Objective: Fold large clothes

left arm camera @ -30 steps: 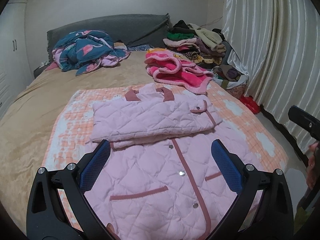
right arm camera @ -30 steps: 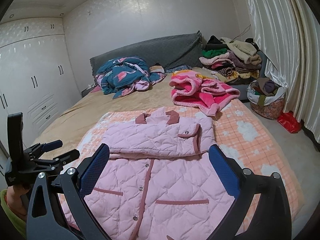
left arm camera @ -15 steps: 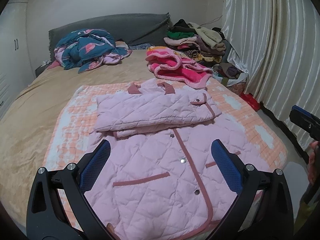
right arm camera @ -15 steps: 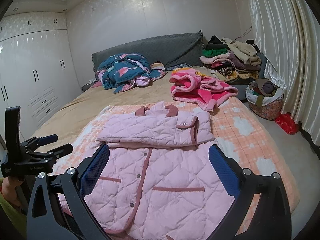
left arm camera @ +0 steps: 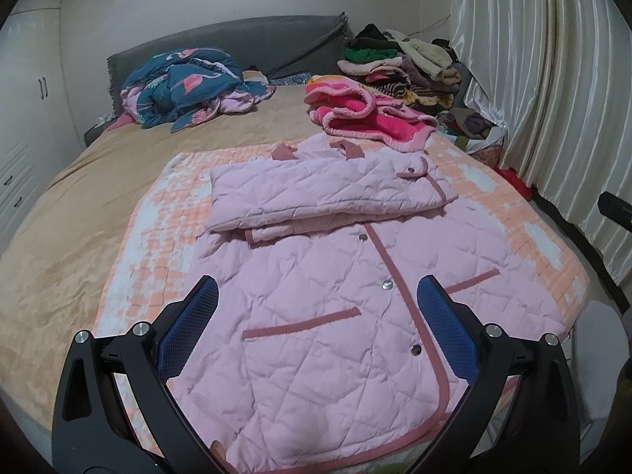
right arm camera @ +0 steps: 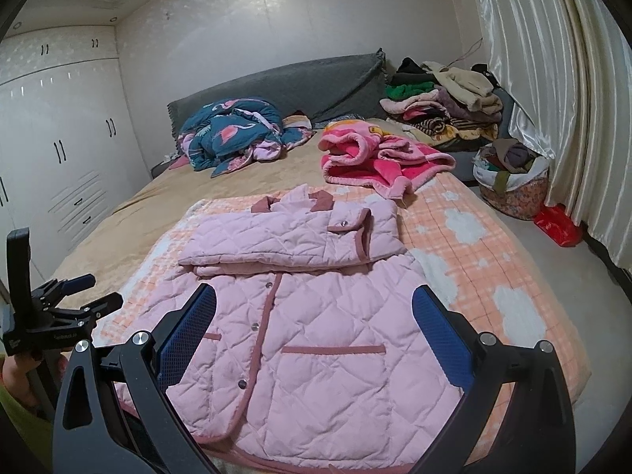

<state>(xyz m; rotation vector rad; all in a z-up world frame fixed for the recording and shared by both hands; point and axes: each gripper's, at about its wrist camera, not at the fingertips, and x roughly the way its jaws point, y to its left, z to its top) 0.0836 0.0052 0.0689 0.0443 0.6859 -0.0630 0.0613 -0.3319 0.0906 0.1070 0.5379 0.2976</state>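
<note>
Nearer jacket [left arm camera: 335,316]; wardrobe [right arm camera: 59,138] right-view only

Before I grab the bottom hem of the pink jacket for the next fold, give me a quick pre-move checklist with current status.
1. Left claw open and empty: ok.
2. Right claw open and empty: ok.
3. Sleeves folded across the chest of the pink jacket: ok, they lie stacked below the collar.
4. Bottom hem in view and uncovered: ok, though its outer corners sit behind the claw arms.
5. Fold landing zone free of other clothes: ok, the red fleece blanket lies beyond the collar, apart from the jacket.
6. Lower body lying flat: cannot tell fully; light wrinkles show.
</note>
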